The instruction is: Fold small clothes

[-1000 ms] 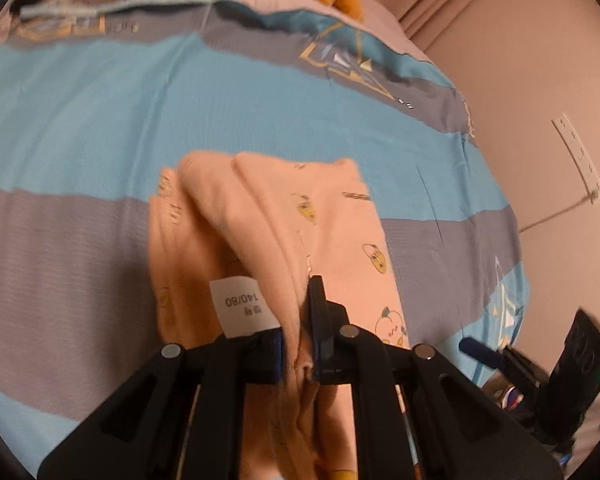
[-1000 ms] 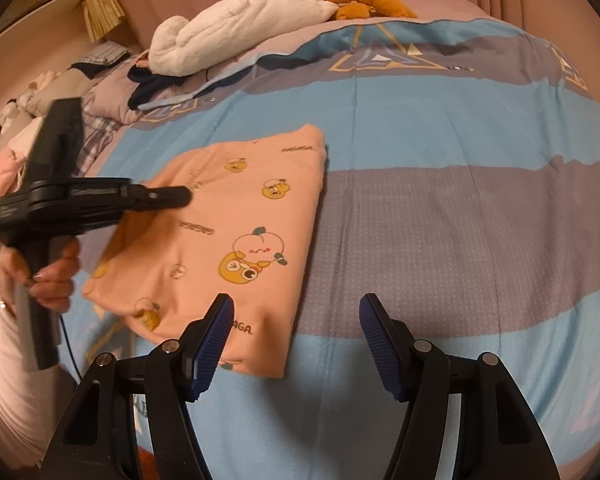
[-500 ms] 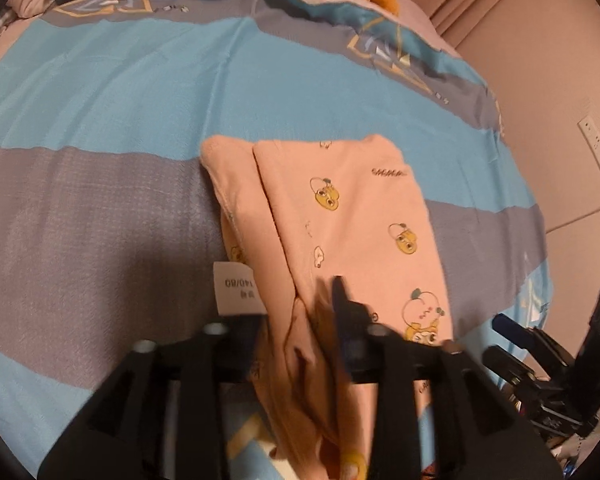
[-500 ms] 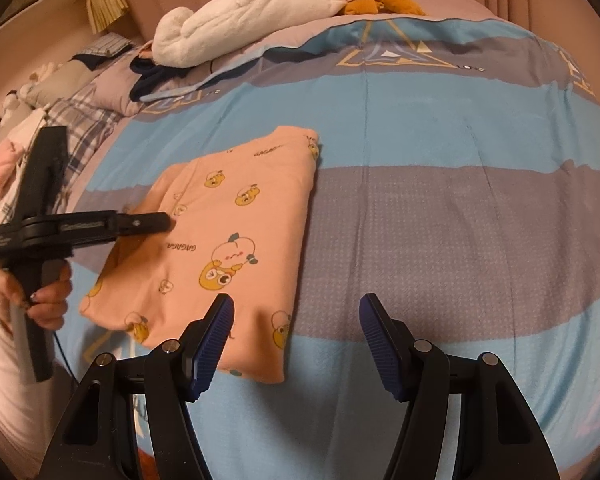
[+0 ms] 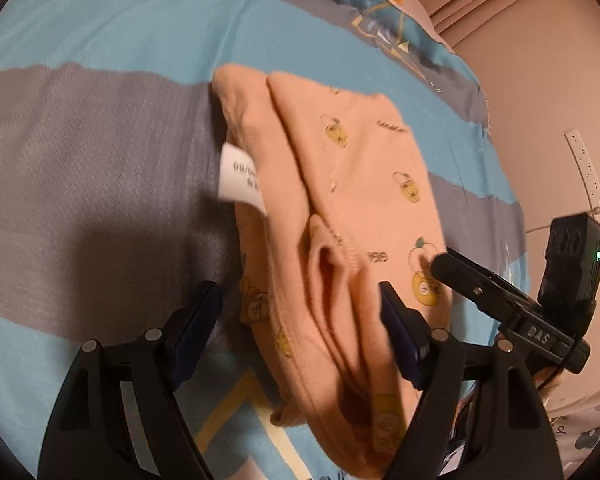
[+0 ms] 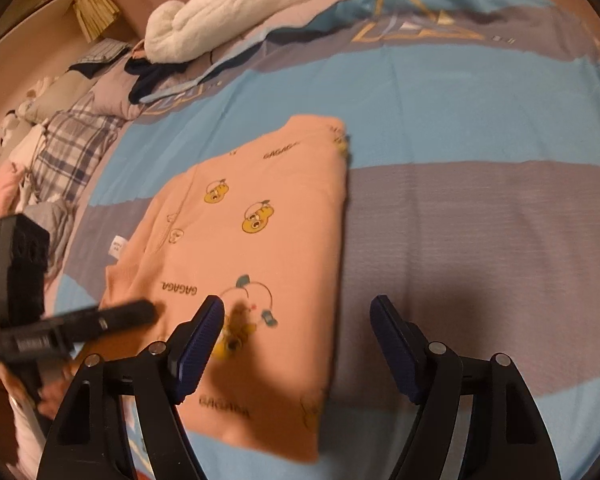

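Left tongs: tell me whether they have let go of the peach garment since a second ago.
Yes. The left tongs were clamped on the peach garment beside its white tag; now they are opening, pads clear of the cloth that lies between them.

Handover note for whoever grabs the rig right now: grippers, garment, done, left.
Left gripper: jaws opening, bunched hem of the peach garment lies between them, pads not pressing.
Right gripper: jaws opening, nothing held, over the garment's near right edge.
Garment: on the striped bedspread, folded into a rough rectangle, size tag sticking out at its left edge.
Done: side folds.
Left: likely tidy the bunched end and tag, then a final fold.
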`<state>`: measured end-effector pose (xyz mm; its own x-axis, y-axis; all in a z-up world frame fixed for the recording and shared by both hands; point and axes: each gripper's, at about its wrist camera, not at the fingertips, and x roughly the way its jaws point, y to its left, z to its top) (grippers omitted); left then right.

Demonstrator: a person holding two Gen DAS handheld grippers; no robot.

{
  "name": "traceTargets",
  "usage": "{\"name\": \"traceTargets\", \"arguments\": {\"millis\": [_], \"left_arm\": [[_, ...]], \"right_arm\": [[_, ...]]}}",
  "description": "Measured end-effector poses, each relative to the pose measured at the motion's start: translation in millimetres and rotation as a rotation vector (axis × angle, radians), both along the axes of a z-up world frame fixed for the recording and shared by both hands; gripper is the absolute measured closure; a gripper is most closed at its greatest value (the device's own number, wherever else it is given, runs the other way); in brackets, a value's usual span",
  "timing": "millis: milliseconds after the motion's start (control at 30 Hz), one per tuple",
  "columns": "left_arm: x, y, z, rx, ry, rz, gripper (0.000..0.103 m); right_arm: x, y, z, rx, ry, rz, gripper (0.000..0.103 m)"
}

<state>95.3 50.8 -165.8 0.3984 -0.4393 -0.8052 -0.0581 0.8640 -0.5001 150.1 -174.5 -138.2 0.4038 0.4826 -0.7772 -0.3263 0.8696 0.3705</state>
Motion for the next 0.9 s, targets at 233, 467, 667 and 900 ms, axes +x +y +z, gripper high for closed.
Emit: {"name": "traceTargets", "arguments": {"millis": [233, 467, 667, 900], "left_arm": [[2.7, -9.4, -1.6, 0.004, -0.029, 0.012, 0.062], [-7.2, -23.5, 22.7, 0.046, -0.107, 0.026, 0.073], [-17.0, -50.4, 56.0, 0.070, -0.209, -0.033, 0.073], [-23.6, -78.7, 63.5, 0.079, -0.258, -0.080, 0.072]], "right_arm": [[7.3, 13.9, -12.4, 0.034, 0.028, 0.021, 0.051], [-1.4, 5.1, 6.0, 0.068, -0.020, 0.015, 0.082], [-18.5, -13.3, 38.1, 0.012, -0.131, 0.010, 0.082], [-27.0, -33.3, 50.6, -0.016, -0.197, -0.036, 0.082]]}}
